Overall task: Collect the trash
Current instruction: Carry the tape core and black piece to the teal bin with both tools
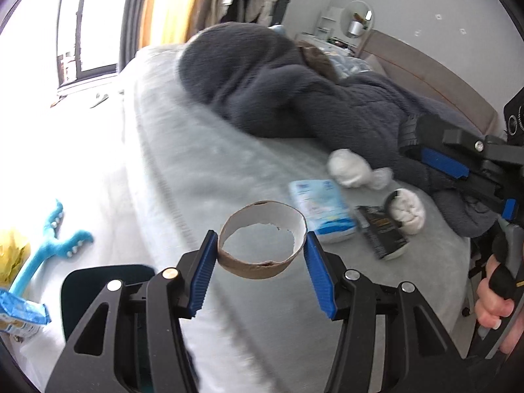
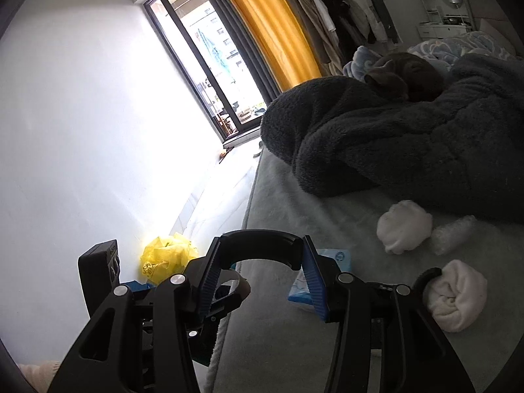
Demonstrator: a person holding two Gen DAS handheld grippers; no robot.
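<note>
My left tongs (image 2: 226, 290) are hiding part of the blue packet (image 2: 303, 290) near the bed's (image 2: 294, 344) edge.

A bedroom in a lived-in home is shown. Most of both views is taken up by a bed (image 1: 203, 170) covered with a pale grey plush sheet, on which a dark fleece blanket (image 1: 294, 88) is heaped, with patterned blue bedding (image 2: 458, 46) behind it and an upholstered headboard (image 1: 435, 75) against the wall. Coats and jackets are hung on a clothes rack (image 2: 340, 9) beside a yellow curtain (image 2: 271, 23), which is drawn back from a tall dark-framed window (image 2: 203, 62). A round mirror (image 1: 358, 19) over a cluttered white dresser is seen near the headboard. Rolled white socks (image 2: 404, 226) are left lying on the bed, and a blue soft toy (image 1: 49, 245) is seen on the floor.
</note>
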